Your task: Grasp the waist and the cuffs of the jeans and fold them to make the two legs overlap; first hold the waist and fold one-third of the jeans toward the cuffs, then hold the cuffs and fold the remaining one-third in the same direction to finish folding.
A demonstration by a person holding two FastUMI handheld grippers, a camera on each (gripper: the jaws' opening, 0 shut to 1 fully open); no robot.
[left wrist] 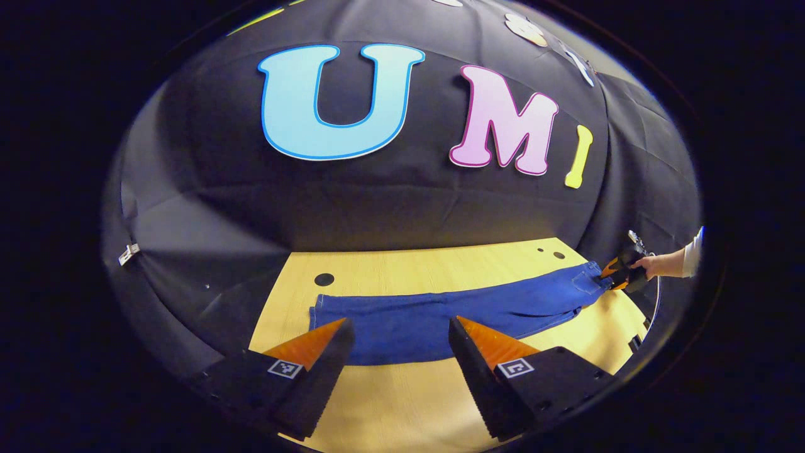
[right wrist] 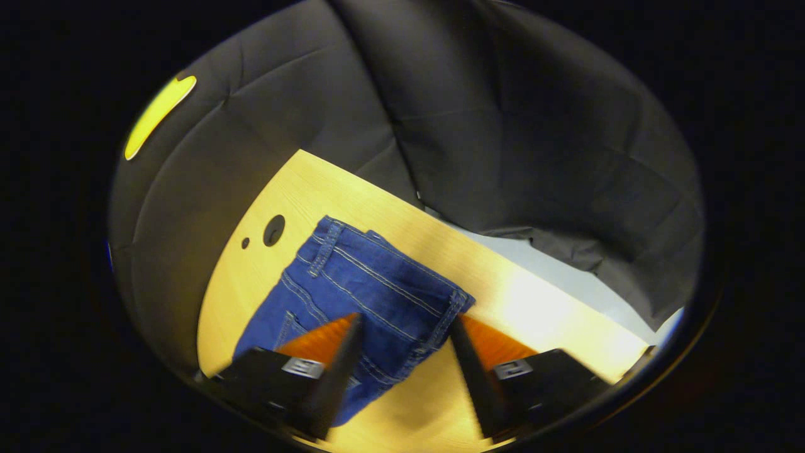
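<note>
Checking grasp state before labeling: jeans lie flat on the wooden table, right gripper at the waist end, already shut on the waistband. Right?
Not shut. In the right gripper view the right gripper stands open, its fingers spread over the waist of the jeans without pressing on it. The rest holds: the jeans lie flat on the wooden table, with that gripper at the waist end.

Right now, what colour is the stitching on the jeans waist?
Light, whitish-tan thread on the blue jeans waistband, clearest in the right gripper view.
</note>
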